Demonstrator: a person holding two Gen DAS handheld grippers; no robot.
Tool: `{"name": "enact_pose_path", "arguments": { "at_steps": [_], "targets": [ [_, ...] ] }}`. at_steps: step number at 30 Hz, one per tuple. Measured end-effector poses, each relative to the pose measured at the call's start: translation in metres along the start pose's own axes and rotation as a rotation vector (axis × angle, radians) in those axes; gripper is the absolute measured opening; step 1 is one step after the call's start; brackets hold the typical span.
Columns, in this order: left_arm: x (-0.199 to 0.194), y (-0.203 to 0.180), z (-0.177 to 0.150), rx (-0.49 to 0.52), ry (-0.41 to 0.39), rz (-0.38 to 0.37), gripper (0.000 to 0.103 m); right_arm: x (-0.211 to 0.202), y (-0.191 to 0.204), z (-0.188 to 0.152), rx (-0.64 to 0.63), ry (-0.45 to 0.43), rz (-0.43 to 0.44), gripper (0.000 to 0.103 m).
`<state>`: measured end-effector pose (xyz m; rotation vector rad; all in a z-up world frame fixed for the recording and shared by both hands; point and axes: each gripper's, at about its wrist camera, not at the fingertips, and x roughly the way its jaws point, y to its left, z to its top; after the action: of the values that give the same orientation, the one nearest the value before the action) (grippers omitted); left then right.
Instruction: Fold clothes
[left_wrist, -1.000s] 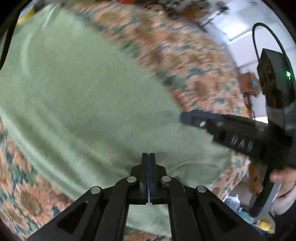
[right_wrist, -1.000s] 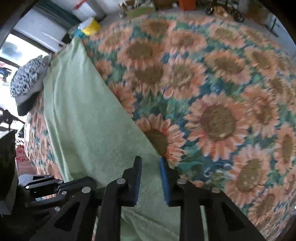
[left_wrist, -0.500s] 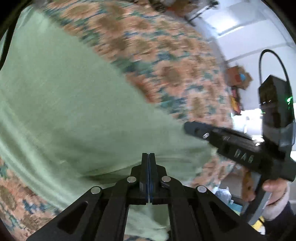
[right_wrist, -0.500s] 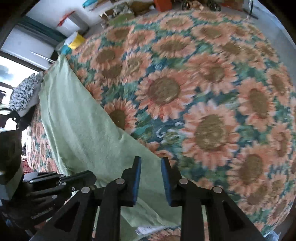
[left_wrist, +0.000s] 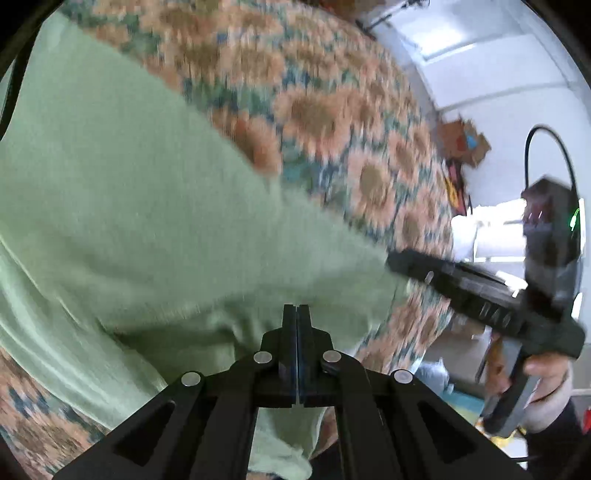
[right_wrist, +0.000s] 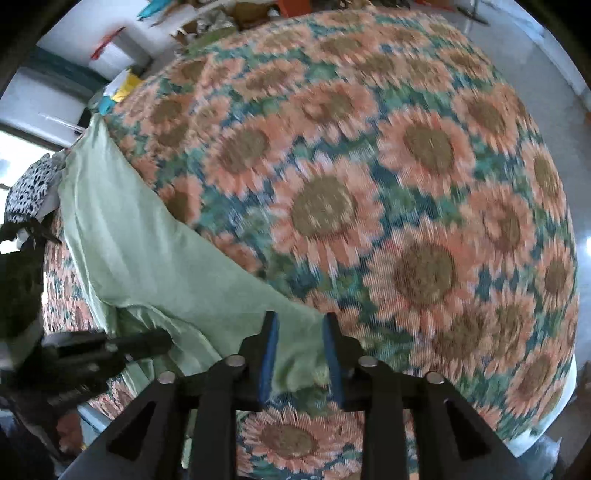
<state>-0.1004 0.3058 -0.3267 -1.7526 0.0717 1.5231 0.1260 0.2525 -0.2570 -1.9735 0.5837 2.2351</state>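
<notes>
A pale green garment (left_wrist: 140, 221) lies spread on a bed with a sunflower cover (left_wrist: 332, 122). My left gripper (left_wrist: 297, 314) is shut on the garment's near edge, and cloth hangs below the jaws. In the right wrist view the garment (right_wrist: 147, 258) runs from the far left to my right gripper (right_wrist: 300, 325), whose jaws are apart with the garment's corner between them. The right gripper also shows in the left wrist view (left_wrist: 402, 264) at the garment's right end. The left gripper shows in the right wrist view (right_wrist: 162, 341), low on the left.
The sunflower bed cover (right_wrist: 406, 221) fills most of the right wrist view. A spotted black-and-white pillow (right_wrist: 29, 188) lies at the far left. Boxes and clutter (right_wrist: 221, 18) stand beyond the bed. A cardboard box (left_wrist: 461, 140) sits past the bed's edge.
Both grippers have lifted and pulled the garment's near edge toward me, so the cloth rises off the bed. The right jaws have stayed apart. The left stays shut on the cloth.
</notes>
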Motion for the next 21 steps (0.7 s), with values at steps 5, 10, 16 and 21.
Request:
{"name": "enact_pose_path", "arguments": {
  "at_steps": [5,10,16,21],
  "targets": [
    [-0.045,0.033,0.008,-0.075,-0.069,0.009,0.002,0.001,0.002,0.004,-0.116,0.050,-0.045,0.048],
    [-0.070,0.073,0.009,-0.183,-0.156,0.020,0.002,-0.005,-0.016,-0.014,-0.132,0.082,-0.054,0.005],
    [-0.109,0.129,0.004,-0.325,-0.249,0.069,0.002,-0.007,-0.026,-0.011,-0.053,0.091,-0.014,0.005],
    [-0.150,0.176,-0.016,-0.466,-0.365,0.160,0.007,-0.003,0.000,-0.003,-0.121,0.128,-0.085,0.040]
  ]
}}
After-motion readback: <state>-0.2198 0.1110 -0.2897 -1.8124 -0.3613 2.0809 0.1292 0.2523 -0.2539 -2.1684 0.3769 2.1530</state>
